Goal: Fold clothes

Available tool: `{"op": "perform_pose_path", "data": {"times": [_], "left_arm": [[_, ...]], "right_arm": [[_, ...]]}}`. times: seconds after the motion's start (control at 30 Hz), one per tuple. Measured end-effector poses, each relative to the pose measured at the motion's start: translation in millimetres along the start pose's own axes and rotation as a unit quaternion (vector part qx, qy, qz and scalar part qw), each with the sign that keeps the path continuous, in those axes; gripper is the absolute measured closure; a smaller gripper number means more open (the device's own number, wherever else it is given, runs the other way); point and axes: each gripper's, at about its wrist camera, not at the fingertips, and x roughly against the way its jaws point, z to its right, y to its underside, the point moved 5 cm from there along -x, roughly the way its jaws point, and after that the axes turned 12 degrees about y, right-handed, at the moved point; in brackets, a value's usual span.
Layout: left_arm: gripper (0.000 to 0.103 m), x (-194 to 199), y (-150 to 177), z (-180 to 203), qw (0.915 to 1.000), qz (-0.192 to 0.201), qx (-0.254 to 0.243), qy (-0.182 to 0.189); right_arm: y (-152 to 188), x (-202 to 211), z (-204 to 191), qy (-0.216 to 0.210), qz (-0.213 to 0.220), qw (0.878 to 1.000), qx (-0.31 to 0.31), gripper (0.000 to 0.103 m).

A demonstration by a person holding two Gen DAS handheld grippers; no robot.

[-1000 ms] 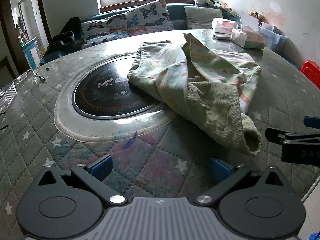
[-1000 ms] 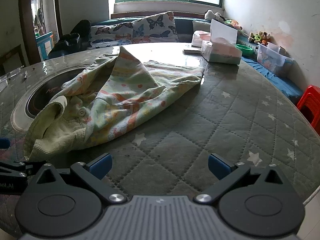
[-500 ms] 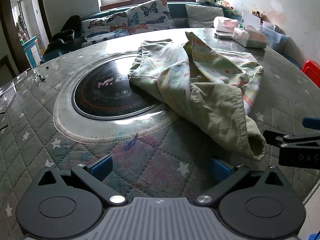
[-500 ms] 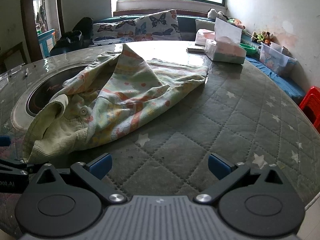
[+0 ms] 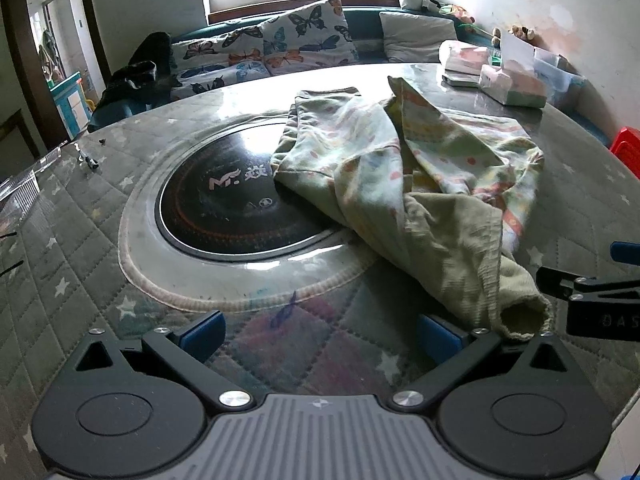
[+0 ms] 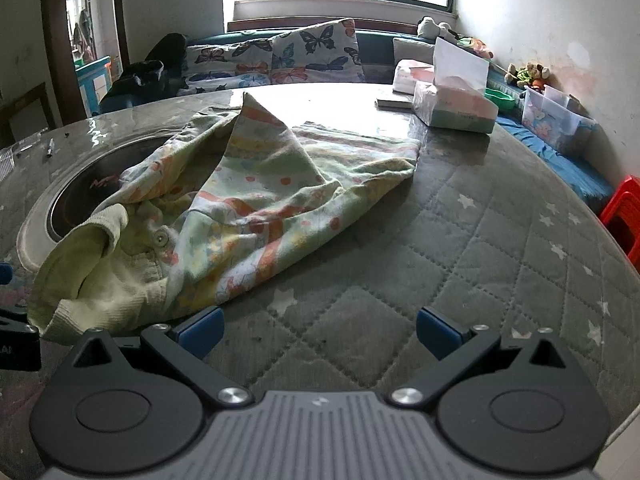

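A crumpled pale green child's garment (image 5: 432, 184) with a coloured print lies on the round quilted table (image 5: 72, 208), partly over the black cooktop (image 5: 224, 200). Its ribbed cuff (image 5: 520, 312) points toward me, just beyond my left gripper's right fingertip. My left gripper (image 5: 320, 338) is open above bare quilt. In the right wrist view the garment (image 6: 248, 200) fills the left half; its ribbed hem (image 6: 96, 280) reaches my right gripper's left fingertip. My right gripper (image 6: 318, 330) is open over the quilt. The right gripper's body (image 5: 592, 300) shows at the left view's right edge.
Tissue boxes (image 6: 452, 108) and a flat packet (image 6: 394, 102) stand at the table's far right. Small screws (image 5: 88, 158) lie at the far left. A sofa with butterfly cushions (image 6: 280, 56), a plastic bin (image 6: 556, 120) and a red stool (image 6: 624, 216) surround the table.
Both grippers have crept forward toward the garment; its cuff and hem now sit closer to the fingertips. The cloth itself has not moved.
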Motion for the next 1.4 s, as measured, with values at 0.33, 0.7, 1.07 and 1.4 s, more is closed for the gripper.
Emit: {"op": "perform_pose_path", "data": {"times": [0.33,0.7,1.07,1.4], "left_arm": [[0.0,13.0,-18.1,-19.0,0.9999,0.012,0.001,-0.012],[0.001,11.9,-76.0,-20.0,0.997,0.072,-0.001,0.029],[0.029,-47.2,-126.9,5.2,0.9937,0.063,-0.034,0.086],[0.067,-105.5,-139.2,13.5,0.9936,0.007,-0.055,0.098]], "right_arm": [[-31.3,-8.0,2.8,-0.01,0.014,1.0,0.008,0.0],[-88.7,-38.0,-2.2,-0.036,0.024,0.999,0.007,0.013],[-142.8,-63.9,-13.2,-0.06,0.044,0.997,0.029,0.024],[-170.0,-88.4,-28.7,-0.082,0.043,0.995,0.046,0.031]]}}
